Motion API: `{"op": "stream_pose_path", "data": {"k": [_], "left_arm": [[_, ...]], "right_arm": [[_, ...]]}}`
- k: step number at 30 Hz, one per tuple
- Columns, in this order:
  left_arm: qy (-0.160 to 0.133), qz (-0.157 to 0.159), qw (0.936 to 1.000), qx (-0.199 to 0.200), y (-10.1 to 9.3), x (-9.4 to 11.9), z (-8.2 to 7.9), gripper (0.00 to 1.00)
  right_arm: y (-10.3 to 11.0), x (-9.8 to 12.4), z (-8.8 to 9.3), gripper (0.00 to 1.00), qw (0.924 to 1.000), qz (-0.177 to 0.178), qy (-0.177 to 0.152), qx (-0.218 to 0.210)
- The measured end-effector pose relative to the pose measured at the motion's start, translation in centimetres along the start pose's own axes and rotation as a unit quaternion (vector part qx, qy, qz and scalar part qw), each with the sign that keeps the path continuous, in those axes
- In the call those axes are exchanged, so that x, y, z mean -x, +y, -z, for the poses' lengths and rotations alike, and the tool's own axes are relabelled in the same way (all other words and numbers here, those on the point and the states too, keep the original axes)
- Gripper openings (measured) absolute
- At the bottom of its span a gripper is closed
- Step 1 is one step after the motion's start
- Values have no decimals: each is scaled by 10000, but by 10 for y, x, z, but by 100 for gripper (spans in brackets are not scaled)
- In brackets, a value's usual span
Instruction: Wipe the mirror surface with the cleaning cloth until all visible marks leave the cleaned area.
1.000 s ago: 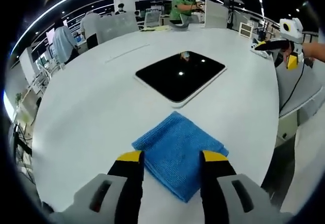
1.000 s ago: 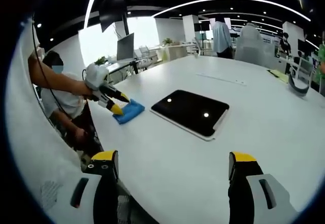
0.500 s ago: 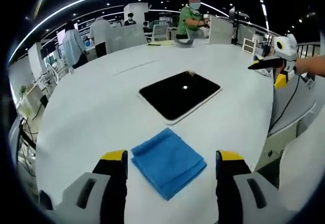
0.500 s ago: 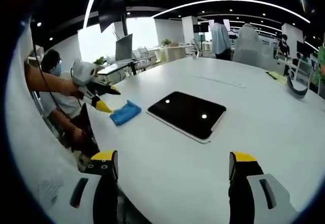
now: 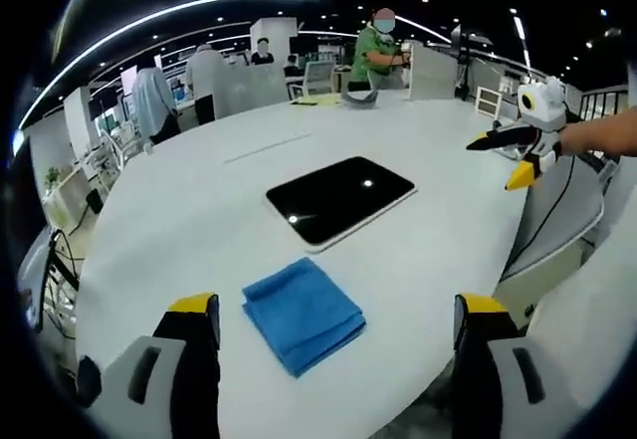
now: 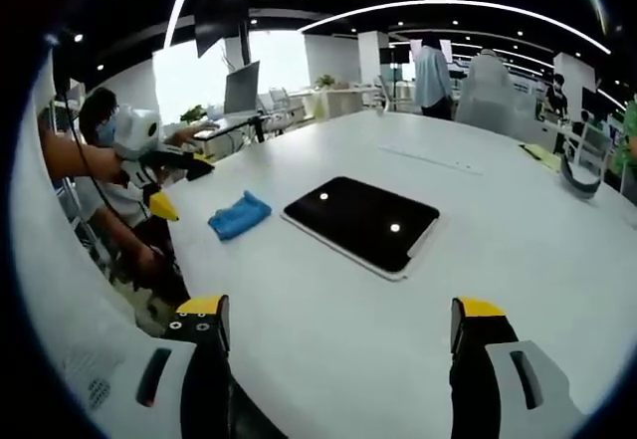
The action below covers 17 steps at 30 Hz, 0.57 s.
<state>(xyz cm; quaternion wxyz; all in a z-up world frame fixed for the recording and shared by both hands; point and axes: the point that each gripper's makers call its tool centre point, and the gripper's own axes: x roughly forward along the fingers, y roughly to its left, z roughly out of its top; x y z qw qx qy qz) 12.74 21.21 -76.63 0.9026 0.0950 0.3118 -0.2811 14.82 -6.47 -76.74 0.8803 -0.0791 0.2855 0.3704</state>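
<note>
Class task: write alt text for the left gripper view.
A folded blue cloth lies on a white table between the left gripper's open jaws. Beyond it lies a dark mirror; the right gripper hovers at the right.

The mirror (image 5: 339, 198) is glossy black glass in a pale smooth rim, reflecting ceiling lights, while the folded blue cleaning cloth (image 5: 302, 313) at its 7 o'clock looks soft, matt and finely napped on the smooth, matt white table (image 5: 179, 230).
</note>
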Motion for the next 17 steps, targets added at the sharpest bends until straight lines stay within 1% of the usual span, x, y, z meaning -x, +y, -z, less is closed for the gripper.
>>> {"op": "stream_pose_path", "data": {"k": [1, 5, 12, 17], "left_arm": [[11, 22, 10000, 58, -1, 1, 0, 99], [8, 6, 10000, 10, -3, 3, -2, 99], [1, 13, 10000, 40, -6, 2, -3, 99], [47, 12, 10000, 54, -6, 1, 1, 99]], "right_arm": [[-1, 0, 1, 92, 10000, 4, 1, -5], [-2, 1, 1, 92, 10000, 34, -15, -15], [-3, 3, 2, 92, 10000, 44, -28, -23], [-3, 4, 2, 92, 10000, 44, -32, -31]]}}
